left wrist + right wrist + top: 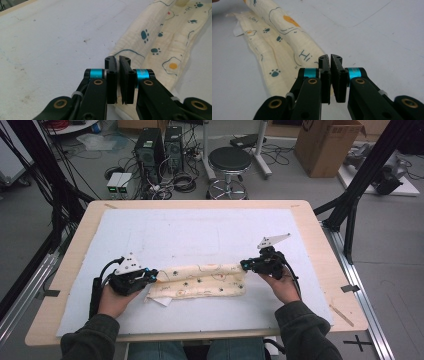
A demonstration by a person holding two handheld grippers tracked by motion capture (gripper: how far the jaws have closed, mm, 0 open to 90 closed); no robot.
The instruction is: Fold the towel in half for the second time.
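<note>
Down on the white mat (pixel 190 230), saw a long cream cloth (pixel 200 281) with little blue paw prints and orange dots on it. Found it folded up into a thick strip, lying flat from side to side, in the part of the wooden table (pixel 84 237) close to the person. Noticed a bit of it poking out loose at the lower left end. Spotted the left gripper (pixel 154 274) right at the left end of the cloth, held in the left hand (pixel 112 301), with its tips pointing in at the cloth. Looked along its black jaws in the left gripper view and found them squeezed close together, with only a thin dark slit in between. Saw the cloth's edge right at the tips and running away behind them. Could not tell if any cloth was pinched in there. Spotted the right gripper (pixel 245 265) at the other end of the cloth, held in the right hand (pixel 285 287), tips pointing in too. Found its jaws squeezed just as close in the right gripper view, with the cloth's end right beside the tips. Could not tell there either if they had a bite of cloth. Farther back, on the floor past the table, saw a round black stool (pixel 230 159), two dark computer boxes (pixel 160 147) and a brown cardboard box (pixel 325 145).
</note>
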